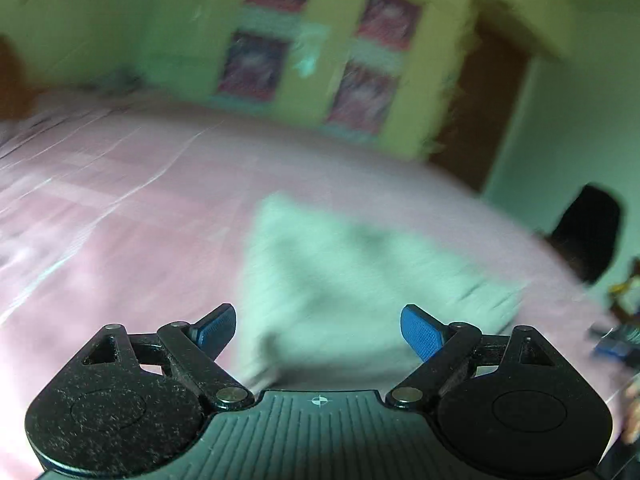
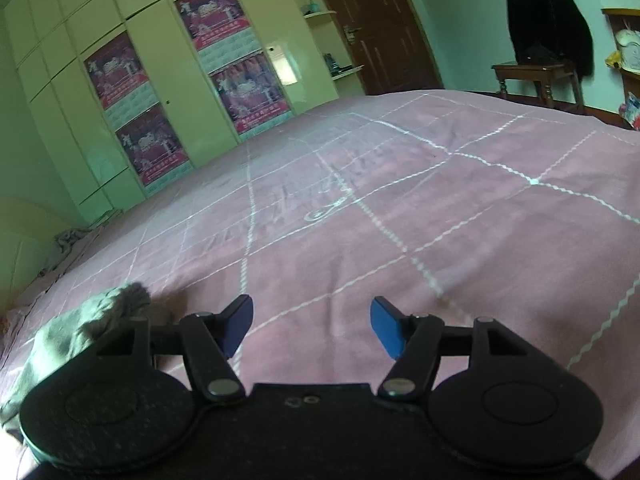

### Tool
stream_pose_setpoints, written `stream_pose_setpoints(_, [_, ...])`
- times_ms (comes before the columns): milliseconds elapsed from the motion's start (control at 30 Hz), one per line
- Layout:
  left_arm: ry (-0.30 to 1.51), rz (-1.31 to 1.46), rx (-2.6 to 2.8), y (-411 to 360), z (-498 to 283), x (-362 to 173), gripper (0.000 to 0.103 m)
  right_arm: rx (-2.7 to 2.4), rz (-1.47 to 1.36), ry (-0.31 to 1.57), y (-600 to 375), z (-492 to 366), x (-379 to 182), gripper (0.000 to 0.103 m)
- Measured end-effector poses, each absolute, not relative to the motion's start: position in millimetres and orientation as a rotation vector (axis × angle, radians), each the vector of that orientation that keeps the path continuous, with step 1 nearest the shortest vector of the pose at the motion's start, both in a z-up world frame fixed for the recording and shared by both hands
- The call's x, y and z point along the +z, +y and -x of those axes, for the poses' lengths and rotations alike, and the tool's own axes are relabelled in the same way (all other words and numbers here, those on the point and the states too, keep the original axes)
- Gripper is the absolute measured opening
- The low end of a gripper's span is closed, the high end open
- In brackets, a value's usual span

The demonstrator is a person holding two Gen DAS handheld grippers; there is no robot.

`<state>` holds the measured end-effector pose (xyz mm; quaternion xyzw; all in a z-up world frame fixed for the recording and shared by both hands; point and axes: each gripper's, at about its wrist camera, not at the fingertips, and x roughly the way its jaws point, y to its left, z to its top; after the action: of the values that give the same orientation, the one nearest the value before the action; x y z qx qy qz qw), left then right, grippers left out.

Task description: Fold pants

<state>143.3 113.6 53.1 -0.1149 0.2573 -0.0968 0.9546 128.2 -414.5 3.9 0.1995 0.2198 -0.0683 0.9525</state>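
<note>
The pale grey-green pants lie as a folded heap on the pink bedspread, blurred in the left wrist view. My left gripper hovers just in front of them, open wide, with nothing between its blue pads. In the right wrist view an end of the pants shows at the lower left, beside the gripper's left arm. My right gripper is open over bare bedspread, holding nothing.
Green wardrobe doors with red posters stand behind the bed. A brown door, a wooden stool under a hanging black garment, and a cluttered shelf are at the right. A crumpled cloth lies at the bed's far left edge.
</note>
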Motion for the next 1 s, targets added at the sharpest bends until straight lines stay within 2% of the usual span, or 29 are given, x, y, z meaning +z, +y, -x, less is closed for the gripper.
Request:
stream_pose_setpoints(167, [0.601, 0.148, -0.183, 120.8, -122.7, 42.5, 0.088, 0.024, -0.347, 0.425, -365.1, -125.7, 17.2, 0.062])
stream_pose_setpoints(233, [0.580, 0.100, -0.161, 113.1, -129.1, 46.3, 0.088, 0.095, -0.343, 0.424, -342.2, -130.9, 21.5, 0.041])
stream_pose_setpoints(267, [0.609, 0.072, -0.150, 107.1, -144.8, 42.5, 0.088, 0.124, -0.345, 0.433, -331.5, -135.5, 22.4, 0.038])
stream_pose_setpoints(367, [0.631, -0.004, -0.110, 95.0, -174.9, 28.7, 0.087, 0.155, -0.342, 0.477, -302.8, -151.2, 22.5, 0.040])
stream_pose_setpoints(400, [0.619, 0.004, -0.078, 94.8, -178.2, 25.1, 0.081, 0.164, -0.336, 0.487, -295.2, -154.7, 22.5, 0.042])
stream_pose_setpoints(500, [0.592, 0.124, -0.082, 103.3, -182.1, 23.3, 0.080, 0.192, -0.322, 0.510, -279.7, -165.1, 22.3, 0.042])
stream_pose_setpoints(567, [0.582, 0.124, -0.099, 99.7, -179.7, 20.1, 0.072, 0.208, -0.316, 0.531, -270.9, -173.4, 19.0, 0.042])
stream_pose_setpoints(767, [0.575, 0.160, -0.110, 99.9, -194.0, -3.1, 0.072, 0.218, -0.302, 0.582, -244.0, -203.6, 4.9, 0.042])
stream_pose_setpoints(800, [0.571, 0.165, -0.109, 102.7, -196.8, -4.5, 0.072, 0.216, -0.290, 0.581, -239.4, -207.2, 4.4, 0.036])
stream_pose_setpoints(833, [0.564, 0.166, -0.105, 104.0, -196.7, -4.7, 0.072, 0.216, -0.276, 0.580, -235.6, -208.8, 4.8, 0.023])
stream_pose_setpoints(900, [0.554, 0.172, -0.093, 106.2, -197.4, -5.6, 0.071, 0.252, -0.264, 0.532, -230.9, -202.2, 15.6, 0.013])
stream_pose_setpoints(1000, [0.556, 0.187, -0.090, 108.2, -199.5, -7.5, 0.072, 0.274, -0.249, 0.447, -227.7, -179.3, 34.7, 0.013])
